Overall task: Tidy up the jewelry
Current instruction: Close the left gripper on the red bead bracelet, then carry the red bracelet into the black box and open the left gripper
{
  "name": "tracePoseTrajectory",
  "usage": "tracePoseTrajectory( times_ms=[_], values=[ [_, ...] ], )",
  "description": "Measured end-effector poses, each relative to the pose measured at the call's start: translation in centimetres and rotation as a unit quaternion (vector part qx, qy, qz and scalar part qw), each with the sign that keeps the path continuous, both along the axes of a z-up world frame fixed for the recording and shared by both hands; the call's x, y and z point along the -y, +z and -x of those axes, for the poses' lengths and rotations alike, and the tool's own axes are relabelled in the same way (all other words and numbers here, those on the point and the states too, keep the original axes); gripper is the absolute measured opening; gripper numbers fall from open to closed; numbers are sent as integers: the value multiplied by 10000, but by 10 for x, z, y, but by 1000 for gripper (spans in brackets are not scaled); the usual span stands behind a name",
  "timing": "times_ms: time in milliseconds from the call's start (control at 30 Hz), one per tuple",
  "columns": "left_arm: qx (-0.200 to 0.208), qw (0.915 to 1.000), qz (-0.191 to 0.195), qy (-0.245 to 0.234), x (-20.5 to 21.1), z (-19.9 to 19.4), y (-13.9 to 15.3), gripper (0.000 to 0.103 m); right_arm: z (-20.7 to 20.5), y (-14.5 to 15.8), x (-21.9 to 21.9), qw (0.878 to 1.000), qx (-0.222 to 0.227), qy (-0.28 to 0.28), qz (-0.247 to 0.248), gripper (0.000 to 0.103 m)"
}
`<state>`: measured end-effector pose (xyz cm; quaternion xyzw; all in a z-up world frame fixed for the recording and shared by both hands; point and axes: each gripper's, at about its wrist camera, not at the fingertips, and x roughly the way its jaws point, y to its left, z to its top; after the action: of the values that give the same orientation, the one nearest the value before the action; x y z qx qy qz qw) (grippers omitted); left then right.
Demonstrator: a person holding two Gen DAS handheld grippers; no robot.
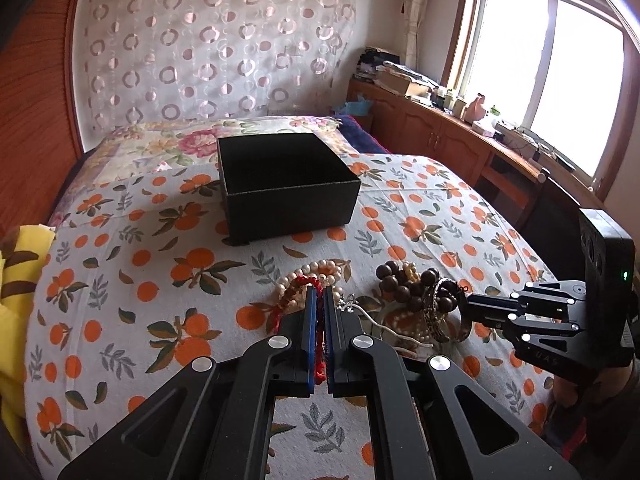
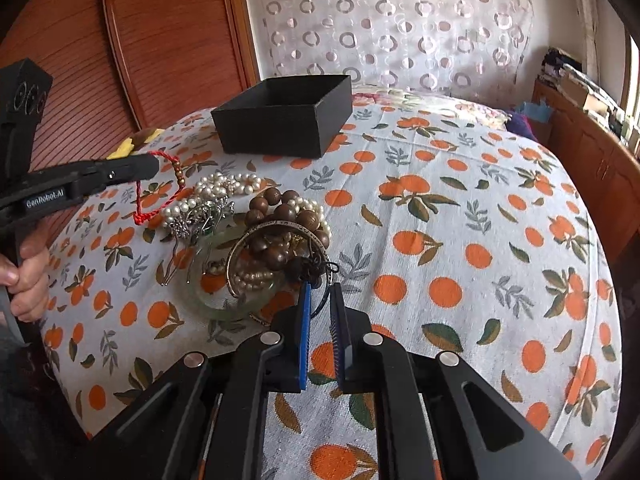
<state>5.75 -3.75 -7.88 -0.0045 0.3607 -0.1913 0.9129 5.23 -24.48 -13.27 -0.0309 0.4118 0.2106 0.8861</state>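
On the bed point(image 2: 460, 184), spread with an orange-and-leaf print sheet, a heap of jewelry is lying near the front edge, with an open black box point(image 1: 286, 188) sitting farther back, well apart from the heap. The left tongs point(image 1: 319, 292) are gripping a red cord bracelet point(image 2: 154, 196); its strand is running between the blue pads in the left wrist view, and in the right wrist view the cord is hanging from the tongs' tip in a loop, with a few small brown beads on it, over the left side of the heap. A white pearl strand point(image 2: 218, 192) is lying just beside that cord, touching a silvery ornament point(image 2: 200, 216). To the right of these, a bracelet of large dark wooden beads point(image 2: 282, 220) is resting on top of a pale green bangle point(image 2: 224, 304) and a thin metal bangle point(image 2: 236, 256), with smaller pearls showing inside the rings. The right tongs point(image 2: 320, 292) are standing partly open at the near edge of the heap, with a dark tassel cord from the wooden beads hanging between the pads; I cannot tell whether the pads are touching it. A yellow cloth point(image 1: 16, 280) is lying at the bed's far left edge.
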Motion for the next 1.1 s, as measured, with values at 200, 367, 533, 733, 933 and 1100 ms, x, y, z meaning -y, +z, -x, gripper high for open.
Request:
tracePoseTrajectory(
  times_ms=[200,367,533,733,933,1100],
  values=[
    [-13,10000,-15,-12,2,1,-2,2,-2,1,3,10000,-66,17,-69,8],
    [49,10000,-43,-5,2,1,-2,2,1,12,5,9997,227,-109,1,3],
    [169,9998,-44,11,2,1,6,2,-1,27,6,9985,506,-176,69,3],
    [294,9995,-69,44,-1,-3,16,2,-13,44,3,9970,756,-125,116,3],
    [356,9993,-95,81,-5,-17,27,2,-37,57,-12,9959,892,94,147,3],
    [431,9989,-142,117,-5,-35,37,2,-70,67,-27,9947,989,237,136,3]
  ],
)
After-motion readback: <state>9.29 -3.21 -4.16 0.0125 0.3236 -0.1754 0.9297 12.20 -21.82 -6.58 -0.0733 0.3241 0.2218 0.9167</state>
